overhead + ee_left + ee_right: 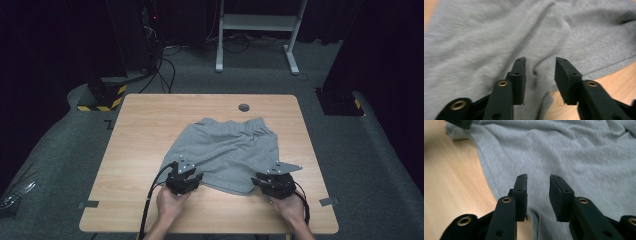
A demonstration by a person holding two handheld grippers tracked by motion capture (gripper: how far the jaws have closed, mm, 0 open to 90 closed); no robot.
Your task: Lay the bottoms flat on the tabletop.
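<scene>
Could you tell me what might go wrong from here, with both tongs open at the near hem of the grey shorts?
1. The left tongs stand open over a raised crease in the grey shorts; closing there could pinch a double layer.
2. The right tongs sit near the hem's side edge, beside bare table; a shallow bite may slip.

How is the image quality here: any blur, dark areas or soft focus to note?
High view: table evenly lit, room behind it dark. Left gripper view: grey shorts smeared and soft, black fingers sharper. Right gripper view: wood at the left blurred, cloth soft toward the top.
</scene>
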